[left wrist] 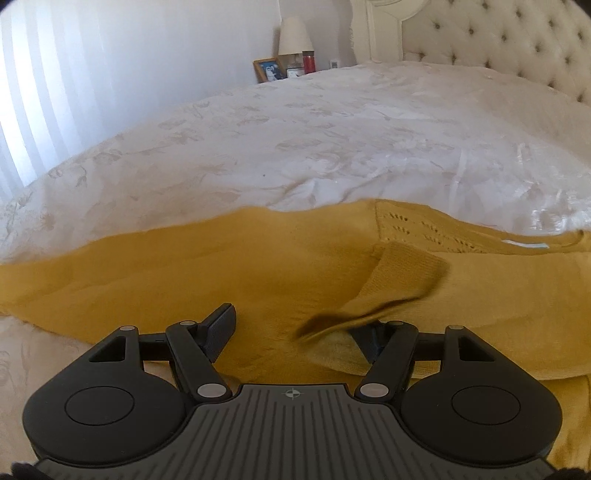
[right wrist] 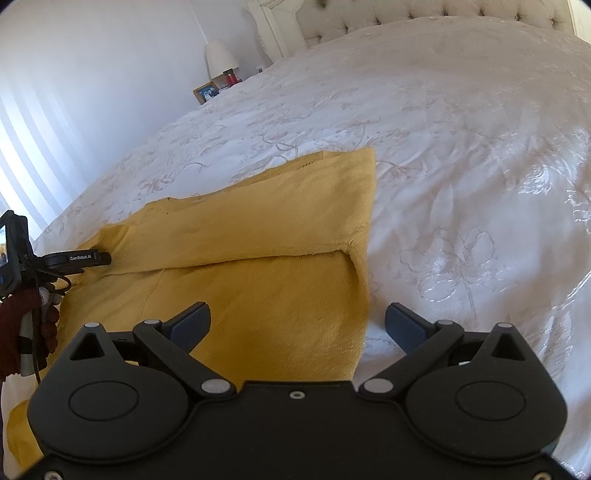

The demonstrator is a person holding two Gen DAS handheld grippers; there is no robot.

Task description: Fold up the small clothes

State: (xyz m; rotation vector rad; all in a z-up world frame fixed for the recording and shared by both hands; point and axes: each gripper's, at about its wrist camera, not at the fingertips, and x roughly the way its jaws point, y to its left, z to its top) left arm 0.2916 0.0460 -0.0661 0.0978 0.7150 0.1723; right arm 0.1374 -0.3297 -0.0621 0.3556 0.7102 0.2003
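Mustard sweater spread flat on the bed, near its foot edge, partly folded: a sleeve lying across the body, a straight crease running sideways, the right edge lined up and square. Openwork knit and a pale label near the neckline, seen from the left wrist view. Left tongs spread wide just over the sweater, one finger bare, the other hidden under a blurred, lifted ribbed cuff draped across it; gripping nothing. Right tongs also spread wide, left finger above the sweater's near right corner, right finger above bare bedspread just beside that edge, holding nothing. Left of the sweater in the right view, the other gripper's body with a small screen and cables. Beyond the sweater, floral white bedspread up to a tufted headboard. Left of the headboard, a lamp, a red cup and a framed photo.
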